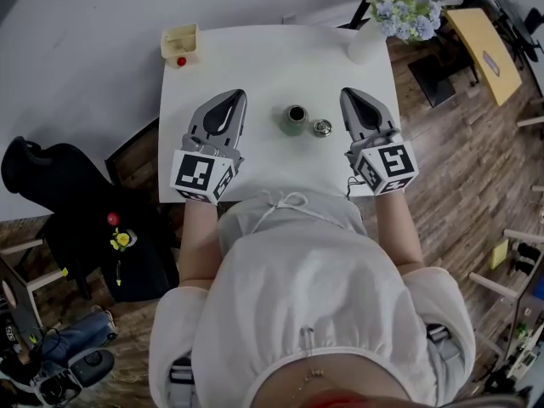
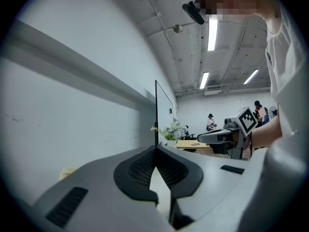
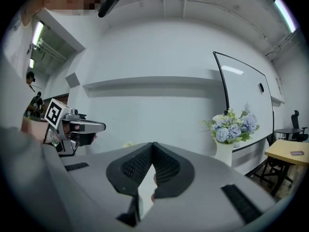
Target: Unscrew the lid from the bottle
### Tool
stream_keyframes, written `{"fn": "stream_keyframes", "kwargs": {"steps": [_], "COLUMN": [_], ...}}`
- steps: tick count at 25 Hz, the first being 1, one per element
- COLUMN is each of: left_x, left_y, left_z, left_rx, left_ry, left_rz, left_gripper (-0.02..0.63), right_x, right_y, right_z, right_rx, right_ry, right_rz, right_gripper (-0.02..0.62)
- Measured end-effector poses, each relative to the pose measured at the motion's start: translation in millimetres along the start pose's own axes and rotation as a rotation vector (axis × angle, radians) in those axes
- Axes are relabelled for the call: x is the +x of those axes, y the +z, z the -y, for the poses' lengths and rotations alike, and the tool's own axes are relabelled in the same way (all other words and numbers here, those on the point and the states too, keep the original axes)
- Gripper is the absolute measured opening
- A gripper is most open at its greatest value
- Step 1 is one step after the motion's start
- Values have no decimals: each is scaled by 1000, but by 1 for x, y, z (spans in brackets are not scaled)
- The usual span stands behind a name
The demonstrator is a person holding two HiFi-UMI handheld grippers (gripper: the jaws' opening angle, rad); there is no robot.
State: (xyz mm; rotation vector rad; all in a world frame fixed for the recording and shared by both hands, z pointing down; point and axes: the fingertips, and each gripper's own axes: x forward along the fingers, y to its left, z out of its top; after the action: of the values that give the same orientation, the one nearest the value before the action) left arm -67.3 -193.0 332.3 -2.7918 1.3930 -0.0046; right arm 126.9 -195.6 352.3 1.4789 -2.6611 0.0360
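In the head view a small dark green bottle [image 1: 294, 119] stands open-mouthed on the white table [image 1: 255, 58], with its round metal lid [image 1: 321, 127] lying just to its right. My left gripper [image 1: 233, 99] is left of the bottle, shut and empty. My right gripper [image 1: 347, 95] is right of the lid, also shut with nothing in it. Both hover apart from the bottle and the lid. In the left gripper view the jaws [image 2: 155, 149] meet at the tips; the right gripper view shows its own jaws [image 3: 153, 145] closed likewise. Neither gripper view shows the bottle.
A small yellow box [image 1: 180, 42] with a red object sits at the table's far left corner. A white vase of blue flowers [image 1: 374, 32] stands at the far right corner. A black bag [image 1: 76, 219] lies on the floor to the left. A yellow table [image 1: 486, 51] stands at far right.
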Motion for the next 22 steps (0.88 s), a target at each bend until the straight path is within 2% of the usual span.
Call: {"fn": "stream_keyframes", "kwargs": {"steps": [12,18,22], "left_x": [6,8,6], "left_y": [-6,-7,-6], "left_z": [9,15,17], "left_rx": [21,-21,-3], "left_ry": [-1,-18,-8], "left_rz": [-31,-47,-58], "left_gripper": [20,21,21], "right_x": [-1,-7,-11], "right_y": [-1,-7,-7], "right_z": [5,8,12], "right_rx": [-39,-51,-70], "right_ry": [-33,-45,-93], "right_rz": [-1,-4,3], "right_gripper": [2,2,2]}}
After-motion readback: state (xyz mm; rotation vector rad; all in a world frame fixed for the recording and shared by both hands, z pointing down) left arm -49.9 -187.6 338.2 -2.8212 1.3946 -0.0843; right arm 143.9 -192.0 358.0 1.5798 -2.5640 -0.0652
